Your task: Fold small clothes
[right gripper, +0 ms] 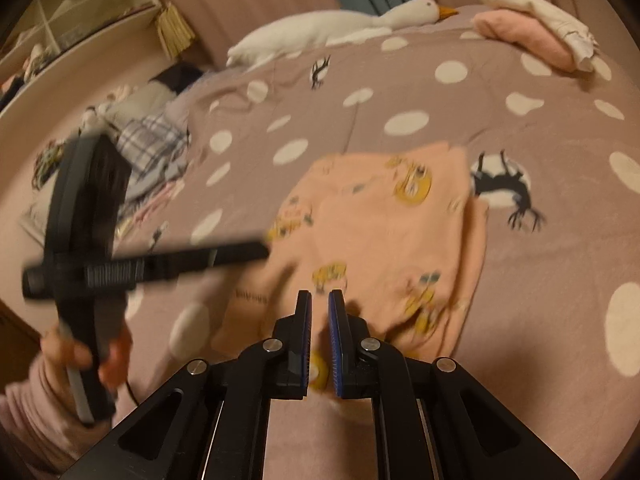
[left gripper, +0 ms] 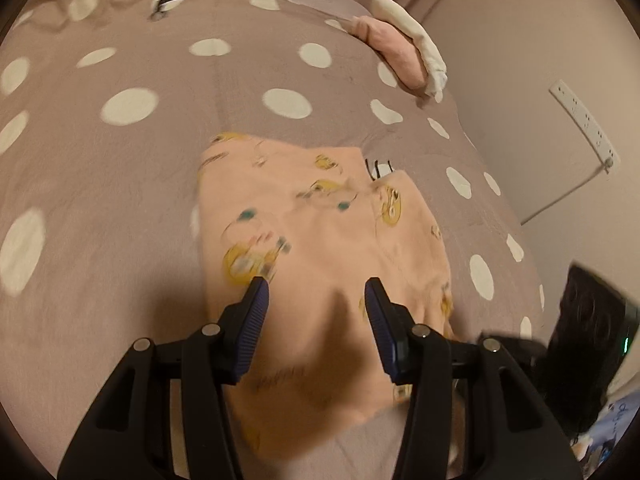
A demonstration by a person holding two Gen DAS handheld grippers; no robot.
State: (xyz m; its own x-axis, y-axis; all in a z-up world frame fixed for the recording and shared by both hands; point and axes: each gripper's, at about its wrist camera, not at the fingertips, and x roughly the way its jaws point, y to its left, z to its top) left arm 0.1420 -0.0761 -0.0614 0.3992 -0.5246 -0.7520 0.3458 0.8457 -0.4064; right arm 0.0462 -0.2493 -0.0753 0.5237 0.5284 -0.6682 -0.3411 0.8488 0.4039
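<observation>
Lying beneath both hand-held grippers [left gripper: 316,292] [right gripper: 320,300], peach garment [left gripper: 320,220].

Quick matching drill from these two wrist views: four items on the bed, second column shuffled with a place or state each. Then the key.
Items:
1. peach printed garment
2. goose plush
3. pink and white folded stack
4. left gripper

States:
A. jaws apart, nothing between the pads
B. far corner of the spotted bedspread, already folded
C. lying along the far edge by the curtain
D. spread mid-bed, partly folded

Pairs: 1-D, 2-C, 3-B, 4-A
</observation>
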